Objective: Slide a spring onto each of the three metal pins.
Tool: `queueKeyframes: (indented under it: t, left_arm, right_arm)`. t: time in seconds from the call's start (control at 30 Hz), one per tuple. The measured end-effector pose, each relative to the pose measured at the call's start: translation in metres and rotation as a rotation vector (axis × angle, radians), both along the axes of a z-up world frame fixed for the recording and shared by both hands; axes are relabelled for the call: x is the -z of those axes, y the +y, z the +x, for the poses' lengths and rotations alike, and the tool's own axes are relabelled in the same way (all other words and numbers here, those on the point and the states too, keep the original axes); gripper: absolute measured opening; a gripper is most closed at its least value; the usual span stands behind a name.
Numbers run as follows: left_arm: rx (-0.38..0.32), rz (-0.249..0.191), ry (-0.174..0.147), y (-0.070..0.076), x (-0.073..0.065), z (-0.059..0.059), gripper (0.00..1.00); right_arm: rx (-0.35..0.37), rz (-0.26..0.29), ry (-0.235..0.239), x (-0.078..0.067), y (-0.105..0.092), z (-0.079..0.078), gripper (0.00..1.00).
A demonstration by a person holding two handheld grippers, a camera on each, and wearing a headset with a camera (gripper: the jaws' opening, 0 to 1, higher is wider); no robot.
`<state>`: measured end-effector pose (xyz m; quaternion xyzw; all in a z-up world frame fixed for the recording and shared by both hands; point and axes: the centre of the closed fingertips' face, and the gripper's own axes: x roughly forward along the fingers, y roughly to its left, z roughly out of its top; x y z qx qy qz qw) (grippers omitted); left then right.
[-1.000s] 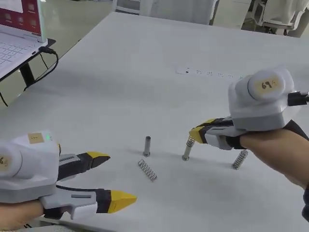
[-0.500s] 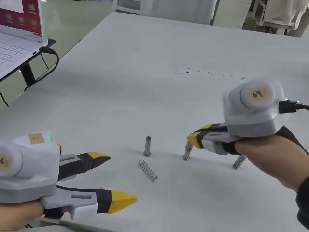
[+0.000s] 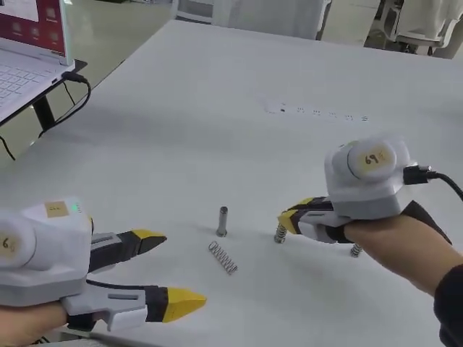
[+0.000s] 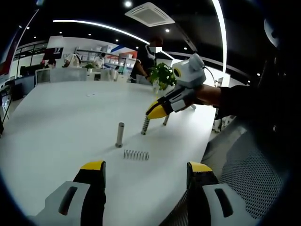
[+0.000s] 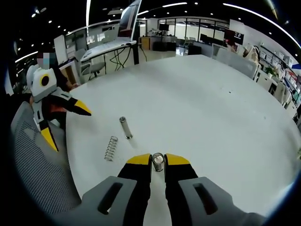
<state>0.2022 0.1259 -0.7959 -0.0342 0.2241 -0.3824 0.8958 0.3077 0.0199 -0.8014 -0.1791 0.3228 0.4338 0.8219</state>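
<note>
On the smooth white tabletop (image 3: 181, 108), three short metal pins are standing in a loose row. The bare pin (image 3: 222, 220), a plain grey cylinder, is standing upright at the left. A loose spring (image 3: 223, 256), a bright wire coil, is lying on its side just in front of it.

The middle pin (image 3: 280, 233) is wearing a seated spring (image 5: 158, 161). The right gripper (image 3: 289, 215) is pinching the top of that coil. In the right gripper view its yellow-tipped black jaws are pressing in on either side of the coil's round end. The right pin (image 3: 356, 250), also wrapped in a coil, is mostly hiding behind the person's hand.

The left gripper (image 3: 168, 267) is hovering low at the near edge, its jaws spread wide and gripping nothing.

A round tan sticker on the right gripper's white plastic housing is showing "69". The left gripper's sticker is running off the picture edge, showing just a "6". A laptop (image 3: 22, 50) is sitting off to the far left, its screen text too small to read.
</note>
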Motion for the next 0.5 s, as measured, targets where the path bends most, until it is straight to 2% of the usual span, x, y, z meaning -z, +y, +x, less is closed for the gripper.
queueKeyframes:
  t: [0.27, 0.5]
  left_arm:
    - [0.0, 0.001, 0.001, 0.0006, 0.0008, 0.0001, 0.66]
    - [0.0, 0.001, 0.002, 0.0007, 0.0011, 0.0003, 0.66]
  right_arm:
    - [-0.009, -0.014, -0.002, 0.0082, -0.0003, 0.0001, 0.08]
    - [-0.013, -0.009, -0.012, 0.0077, 0.0005, 0.0013, 0.09]
